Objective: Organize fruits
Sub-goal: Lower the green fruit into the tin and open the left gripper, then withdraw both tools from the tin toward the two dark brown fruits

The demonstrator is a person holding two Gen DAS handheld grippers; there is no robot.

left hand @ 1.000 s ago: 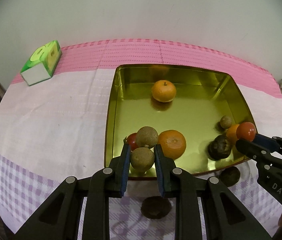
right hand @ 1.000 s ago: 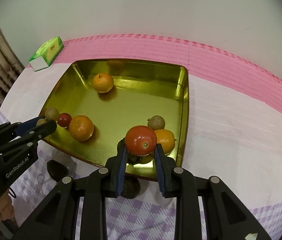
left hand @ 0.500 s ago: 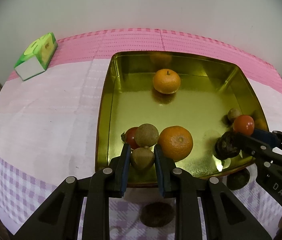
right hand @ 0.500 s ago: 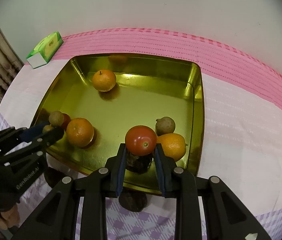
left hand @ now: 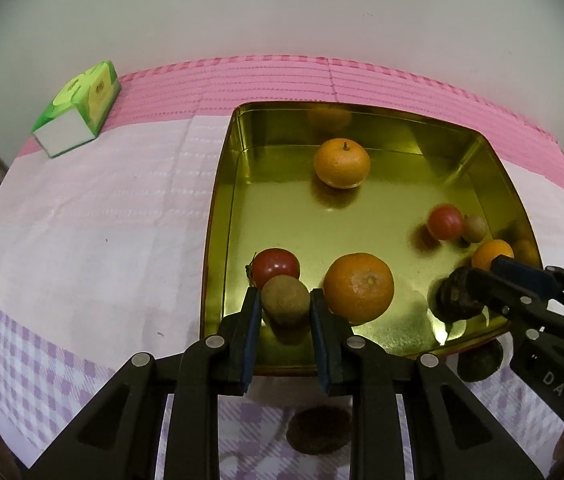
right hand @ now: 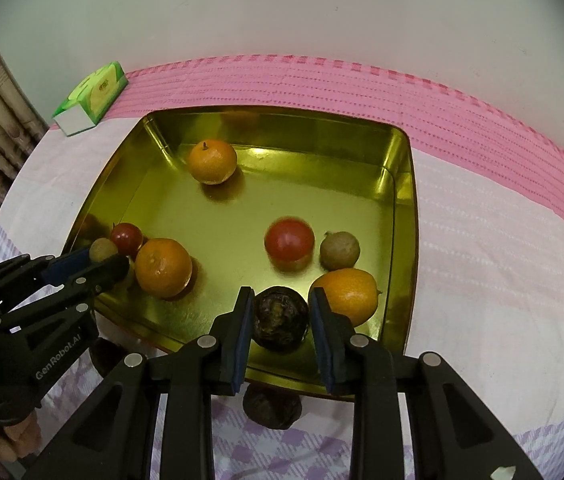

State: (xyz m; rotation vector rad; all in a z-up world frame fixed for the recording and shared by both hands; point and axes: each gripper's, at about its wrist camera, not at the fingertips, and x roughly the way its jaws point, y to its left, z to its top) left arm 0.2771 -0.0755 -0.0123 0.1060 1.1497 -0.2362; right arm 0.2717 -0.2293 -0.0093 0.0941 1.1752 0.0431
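dropping fruit into the gold tray (left hand: 218,216)

left claw (left hand: 285,312) pinches a brown fruit (left hand: 285,299) and should let go; right claw (right hand: 280,320) nearly closed, empty, tomato (right hand: 289,239) loose.

I see warm, rather dim indoor light from above. The gold tray (right hand: 400,216) throws back bright glare on its floor and mirrors the fruit in its walls. Soft shadows pool under each orange (left hand: 342,162). One red tomato (right hand: 289,239) is smeared by motion blur; the rest stays sharp. Both fisheye views bend the tablecloth (left hand: 94,216) and darken to black at the corners.
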